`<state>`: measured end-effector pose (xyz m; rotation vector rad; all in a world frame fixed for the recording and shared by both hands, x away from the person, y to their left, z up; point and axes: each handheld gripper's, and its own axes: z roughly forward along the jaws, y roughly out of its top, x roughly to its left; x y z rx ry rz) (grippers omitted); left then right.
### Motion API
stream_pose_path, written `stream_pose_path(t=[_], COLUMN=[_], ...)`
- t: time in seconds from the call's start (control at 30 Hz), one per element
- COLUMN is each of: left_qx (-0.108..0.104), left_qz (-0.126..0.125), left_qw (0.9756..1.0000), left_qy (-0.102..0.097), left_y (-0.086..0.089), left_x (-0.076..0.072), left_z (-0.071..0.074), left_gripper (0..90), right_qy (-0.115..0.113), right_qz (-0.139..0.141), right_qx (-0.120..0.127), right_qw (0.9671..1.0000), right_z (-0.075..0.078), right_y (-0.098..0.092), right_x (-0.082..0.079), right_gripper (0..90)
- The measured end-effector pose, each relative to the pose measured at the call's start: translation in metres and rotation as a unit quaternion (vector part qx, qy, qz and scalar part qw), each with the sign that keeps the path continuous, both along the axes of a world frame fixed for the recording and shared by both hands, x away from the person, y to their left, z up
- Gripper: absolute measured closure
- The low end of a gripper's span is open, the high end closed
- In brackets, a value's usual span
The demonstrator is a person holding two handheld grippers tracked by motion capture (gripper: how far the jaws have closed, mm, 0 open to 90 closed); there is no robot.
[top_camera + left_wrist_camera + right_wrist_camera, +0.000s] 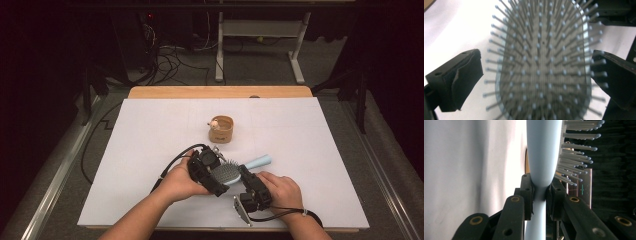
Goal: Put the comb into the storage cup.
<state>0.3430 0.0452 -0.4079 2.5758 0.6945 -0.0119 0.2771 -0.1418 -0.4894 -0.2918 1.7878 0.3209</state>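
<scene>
A light blue hairbrush (231,171) with a grey bristle pad lies near the middle front of the white table top (150,130), its handle (260,161) pointing to the back right. My right gripper (539,188) is shut on the brush's narrow neck (541,165), with the bristles sticking out to the right in the right gripper view. In the high view the right gripper (246,175) comes in from the front. My left gripper (536,62) is open, one jaw on each side of the brush head (544,50), whose bristles face the camera. In the high view the left gripper (215,172) sits at the head's left.
A small round wooden holder (222,130) with a little figure on its rim stands behind the brush. The wooden table edge (220,92) runs along the back. Cables (170,165) trail from the grippers. Beyond the table are a floor with wires and a desk frame (260,45).
</scene>
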Motion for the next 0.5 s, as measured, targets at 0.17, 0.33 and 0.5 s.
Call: stream_pose_path(t=[0.17, 0.33, 0.5], left_qx=[0.000, -0.001, 0.006], left_qz=[0.003, 0.004, 0.007], left_qw=[1.0000, 1.0000, 1.0000], left_qy=[0.004, 0.001, -0.003], left_y=[0.007, 0.016, 0.026], left_x=[-0.001, -0.003, -0.007], left_z=[0.000, 0.000, -0.005], left_gripper=[0.2, 0.3, 0.3], right_qy=[0.000, 0.001, 0.002], right_qz=[-0.006, -0.016, -0.024], right_qx=[-0.001, 0.001, 0.002], right_qw=[1.0000, 0.9999, 0.9997], right_z=[0.000, 0.000, 0.000], right_y=[-0.004, -0.009, -0.013], right_x=[0.002, 0.003, 0.003], right_gripper=[78.9, 78.9, 78.9])
